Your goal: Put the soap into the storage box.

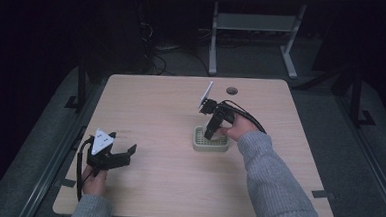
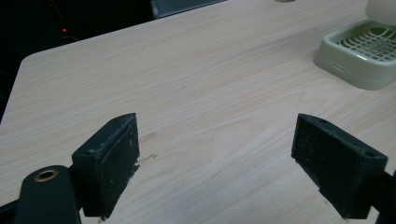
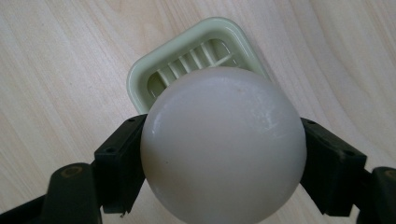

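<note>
Your right gripper [image 1: 210, 134] is pinching a smooth white ball [image 3: 223, 144], 1 black jaw pressed against each side of it. In the right gripper view the ball sits between the jaws directly above a pale green slatted tray [image 3: 140, 74], covering most of its grid, and you can see the tray's rounded rim and a few slats past the top of the ball. Whether the ball touches the slats or hangs just over them, you cannot tell from these views.

From the high view, your right hand [image 1: 240, 127] reaches in over the right half of the light wood table [image 1: 156, 106], with the gripper tilted steeply down into the tray [image 1: 199, 144], which lies a little right of the table's centre. The grey sleeve [image 1: 272, 183] runs back to the near edge.

Your left gripper [image 1: 121, 152] rests low at the near left of the table, well apart from the tray, with its grey three-cornered plate [image 1: 100, 140] facing up. Its jaws are spread wide and hold nothing; in the left gripper view bare wood lies between them, and the green tray [image 2: 359, 56] appears at the far right
</note>
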Action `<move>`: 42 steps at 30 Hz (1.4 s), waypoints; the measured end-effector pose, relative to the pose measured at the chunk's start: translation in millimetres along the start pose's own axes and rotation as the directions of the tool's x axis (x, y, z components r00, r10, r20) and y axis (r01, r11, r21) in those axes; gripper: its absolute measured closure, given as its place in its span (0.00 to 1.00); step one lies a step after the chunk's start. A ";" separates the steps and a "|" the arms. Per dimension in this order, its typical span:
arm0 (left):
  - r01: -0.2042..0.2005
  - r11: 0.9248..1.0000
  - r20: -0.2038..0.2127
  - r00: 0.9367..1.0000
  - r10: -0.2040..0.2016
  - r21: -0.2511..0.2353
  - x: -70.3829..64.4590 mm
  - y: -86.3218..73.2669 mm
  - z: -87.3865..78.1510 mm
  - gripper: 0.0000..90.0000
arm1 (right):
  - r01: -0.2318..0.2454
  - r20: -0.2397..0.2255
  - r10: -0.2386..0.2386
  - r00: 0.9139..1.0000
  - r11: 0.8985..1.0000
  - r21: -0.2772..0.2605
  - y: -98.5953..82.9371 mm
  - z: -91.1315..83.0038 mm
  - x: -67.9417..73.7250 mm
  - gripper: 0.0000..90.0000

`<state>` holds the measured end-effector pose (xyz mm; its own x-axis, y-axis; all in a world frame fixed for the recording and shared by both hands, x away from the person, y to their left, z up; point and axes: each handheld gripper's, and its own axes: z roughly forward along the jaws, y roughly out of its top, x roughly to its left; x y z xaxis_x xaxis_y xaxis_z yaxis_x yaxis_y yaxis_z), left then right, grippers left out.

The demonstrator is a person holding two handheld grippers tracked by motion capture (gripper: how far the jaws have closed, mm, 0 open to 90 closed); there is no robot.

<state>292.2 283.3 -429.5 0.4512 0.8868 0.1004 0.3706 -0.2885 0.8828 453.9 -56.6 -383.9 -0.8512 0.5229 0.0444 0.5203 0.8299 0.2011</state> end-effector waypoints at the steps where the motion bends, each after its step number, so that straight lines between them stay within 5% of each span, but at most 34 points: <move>1: -0.001 1.000 -0.001 1.000 0.001 0.000 -0.1 0.0 0.0 0.16 | -0.002 -0.001 0.002 1.000 1.000 -0.001 0.0 0.4 -0.1 0.26; 42: 0.004 1.000 0.001 1.000 -0.004 -0.002 -0.1 0.2 -0.4 0.17 | -0.004 0.020 0.003 1.000 1.000 0.030 1.3 25.3 -0.1 0.26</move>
<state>291.9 283.3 -429.1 0.4503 0.8876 0.0969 0.3705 -0.2845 0.8842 456.4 -50.7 -408.4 -0.8480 0.5294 0.0250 0.5254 0.8335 0.1710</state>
